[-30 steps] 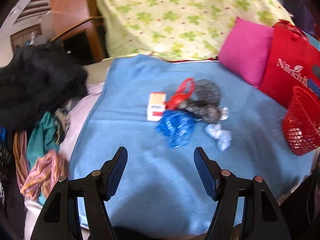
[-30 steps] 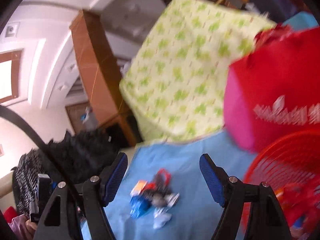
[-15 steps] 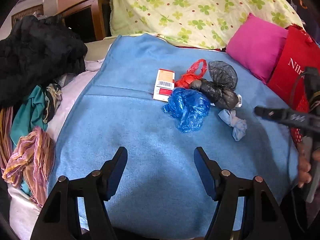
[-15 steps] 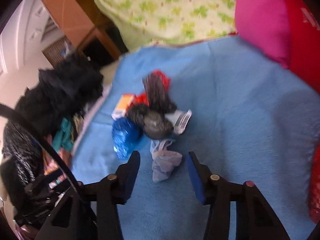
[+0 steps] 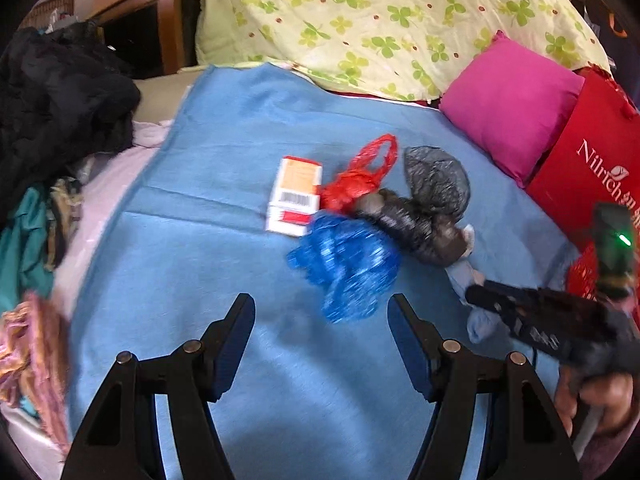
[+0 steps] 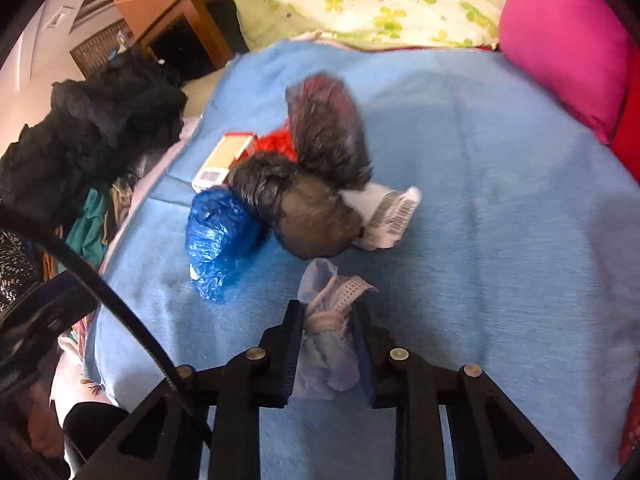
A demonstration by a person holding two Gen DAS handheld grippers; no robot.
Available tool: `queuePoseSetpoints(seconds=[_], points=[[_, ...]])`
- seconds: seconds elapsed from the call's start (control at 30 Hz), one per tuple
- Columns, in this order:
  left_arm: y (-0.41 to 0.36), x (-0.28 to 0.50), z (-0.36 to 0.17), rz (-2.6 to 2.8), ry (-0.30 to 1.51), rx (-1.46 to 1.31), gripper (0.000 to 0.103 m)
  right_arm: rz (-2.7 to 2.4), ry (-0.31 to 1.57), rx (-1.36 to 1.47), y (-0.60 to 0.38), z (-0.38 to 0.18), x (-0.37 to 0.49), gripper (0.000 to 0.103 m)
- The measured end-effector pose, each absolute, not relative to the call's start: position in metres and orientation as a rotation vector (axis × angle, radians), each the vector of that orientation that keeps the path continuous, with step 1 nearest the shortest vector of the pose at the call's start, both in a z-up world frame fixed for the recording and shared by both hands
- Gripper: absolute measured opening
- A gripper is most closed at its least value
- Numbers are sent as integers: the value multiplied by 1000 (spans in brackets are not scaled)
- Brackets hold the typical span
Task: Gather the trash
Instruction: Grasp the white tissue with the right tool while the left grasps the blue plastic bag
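Trash lies in a heap on the blue blanket (image 5: 192, 248): a crumpled blue plastic bag (image 5: 348, 268), two knotted black bags (image 6: 316, 216), a red plastic bag (image 5: 356, 184), a small orange-and-white carton (image 5: 296, 196) and a white barcode wrapper (image 6: 388, 212). Nearest the camera is a pale blue cloth wad (image 6: 328, 344). My right gripper (image 6: 328, 312) is closing its jaws on that wad, and both pads press its sides. My left gripper (image 5: 320, 304) stands open just short of the blue bag, with nothing between its fingers.
A red mesh basket (image 5: 580, 276) and a red paper bag (image 5: 592, 176) stand at the right edge, behind the right gripper's handle. A pink cushion (image 5: 512, 104) and a floral pillow (image 5: 360, 20) lie at the back. Piled clothes (image 5: 52, 104) fill the left side.
My right gripper swung down from the basket to the blanket and narrowed its jaws onto the pale blue wad. My left gripper moved closer to the heap, still open.
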State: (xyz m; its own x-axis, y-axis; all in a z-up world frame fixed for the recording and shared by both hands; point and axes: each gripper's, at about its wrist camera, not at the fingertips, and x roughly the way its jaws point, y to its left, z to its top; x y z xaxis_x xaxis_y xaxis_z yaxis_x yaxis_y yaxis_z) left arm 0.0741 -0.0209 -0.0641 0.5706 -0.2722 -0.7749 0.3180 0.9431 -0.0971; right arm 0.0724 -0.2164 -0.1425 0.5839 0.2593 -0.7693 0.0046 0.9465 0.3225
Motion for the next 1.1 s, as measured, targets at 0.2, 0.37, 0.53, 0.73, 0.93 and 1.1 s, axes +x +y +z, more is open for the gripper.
queuePoseSetpoints(seconds=[0.2,0.37,0.53,0.73,0.93,1.1], points=[[-62,108,-83,-317,951,28,70,137,879,382,-256,-123,54,27],[-69,127,-112,-233,1017,1,69,112,865,411,-271,-118,46,27],[-52,120,-114,-269,1018,-99,23,119,848,403,-271,-113,45,27],[-40,76,-88,-302,922,-60,20,163,741,423,-270,-95,35,27],[-37,29,-57,-303,822,2,20,187,690,406,-268,-83,22,27],[-46,-4,-24,-300,715,54,20,195,642,412,-270,-75,9,27]])
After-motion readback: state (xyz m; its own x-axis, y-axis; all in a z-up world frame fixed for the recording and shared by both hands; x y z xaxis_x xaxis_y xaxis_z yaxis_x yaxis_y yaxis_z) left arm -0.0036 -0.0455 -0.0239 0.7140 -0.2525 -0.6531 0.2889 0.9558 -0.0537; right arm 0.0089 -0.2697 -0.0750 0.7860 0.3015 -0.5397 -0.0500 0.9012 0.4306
